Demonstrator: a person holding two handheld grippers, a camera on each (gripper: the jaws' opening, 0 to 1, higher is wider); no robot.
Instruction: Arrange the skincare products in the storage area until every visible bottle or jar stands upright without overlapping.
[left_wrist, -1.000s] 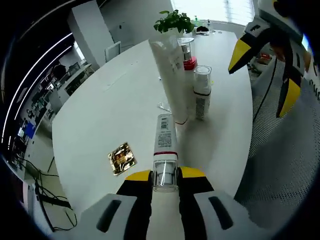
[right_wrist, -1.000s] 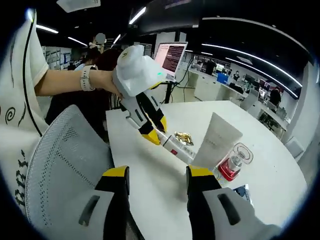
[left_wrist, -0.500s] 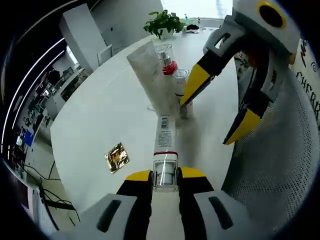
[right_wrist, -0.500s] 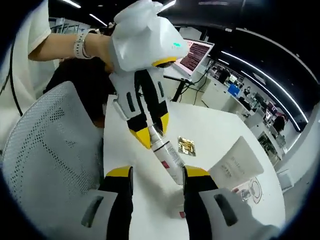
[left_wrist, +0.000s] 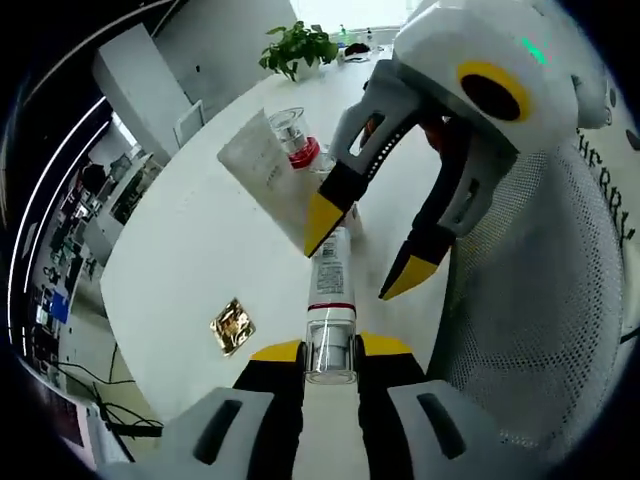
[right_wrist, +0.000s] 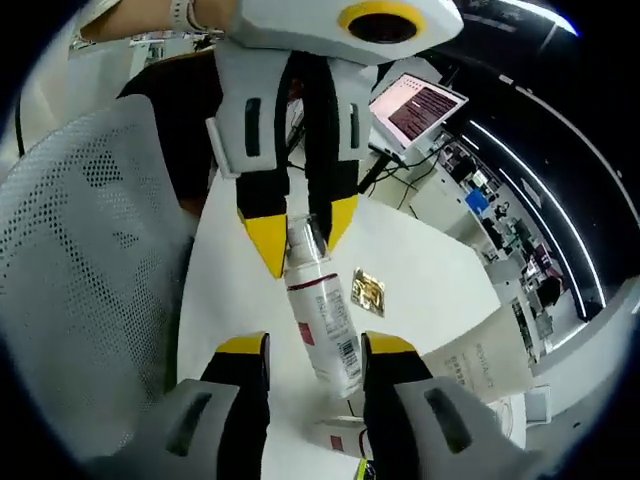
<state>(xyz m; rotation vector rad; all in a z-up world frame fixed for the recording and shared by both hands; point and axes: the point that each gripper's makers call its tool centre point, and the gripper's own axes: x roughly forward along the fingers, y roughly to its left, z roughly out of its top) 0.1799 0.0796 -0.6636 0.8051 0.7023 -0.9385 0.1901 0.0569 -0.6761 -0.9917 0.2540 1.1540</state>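
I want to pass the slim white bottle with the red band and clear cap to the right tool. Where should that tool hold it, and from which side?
Grip the slim white bottle with the red band and clear cap on its free label end, beyond the band. The left tool is shut on the cap end, and the bottle juts out level. The open right tool already straddles that body, so close across its width.

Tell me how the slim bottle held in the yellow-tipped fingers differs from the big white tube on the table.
The slim bottle is narrow and round with a clear cap and a red band; the white tube is wide and flat.
The slim bottle is clamped by the left gripper and off the table; the white tube stands on the white table.
The right gripper has its fingers spread around the slim bottle's far end, not the white tube.
Both are white with printed text.
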